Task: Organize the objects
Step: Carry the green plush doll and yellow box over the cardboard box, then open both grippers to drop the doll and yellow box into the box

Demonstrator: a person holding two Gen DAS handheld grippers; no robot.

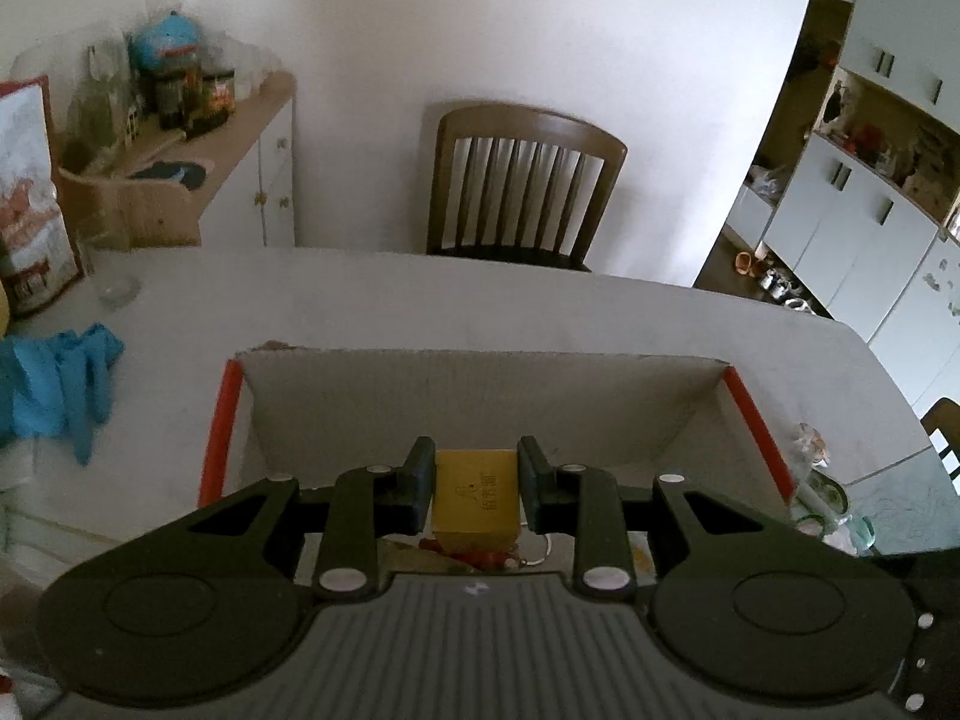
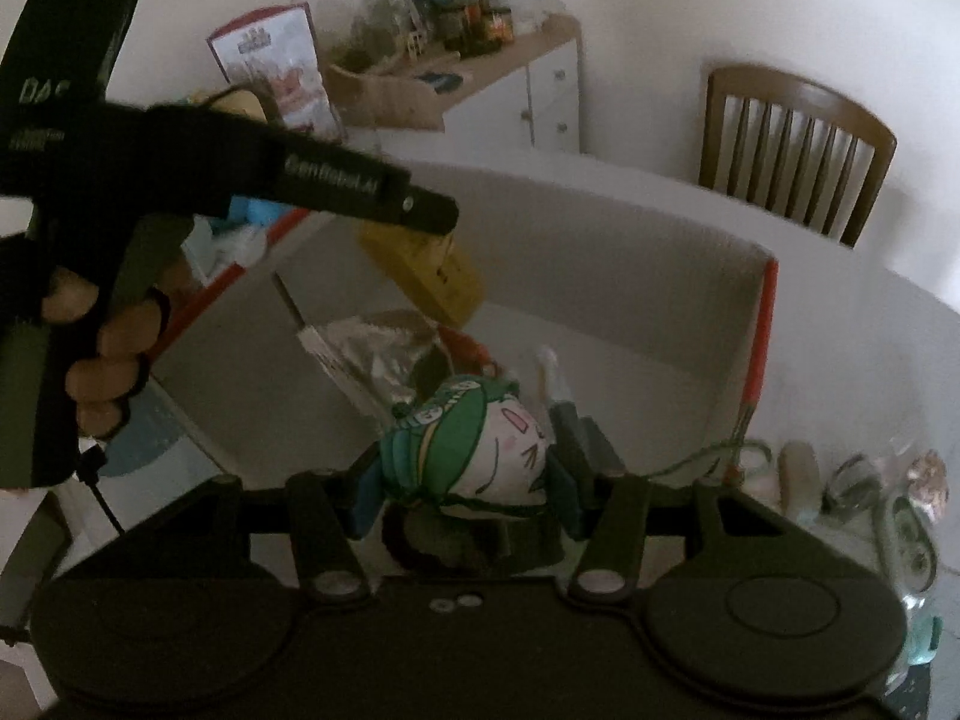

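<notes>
Left gripper [image 1: 475, 483] pinches a yellow box [image 1: 475, 489] over the cardboard box [image 1: 480, 384] (red-taped corners) on the table [image 1: 372, 294]; right gripper [image 2: 465, 480] is clamped on a green-and-white plush toy [image 2: 474, 450] above the box's near edge

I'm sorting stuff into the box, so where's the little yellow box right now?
The yellow box is clamped in the left gripper, held above the open cardboard box; in the right wrist view it hangs over a foil packet.
</notes>
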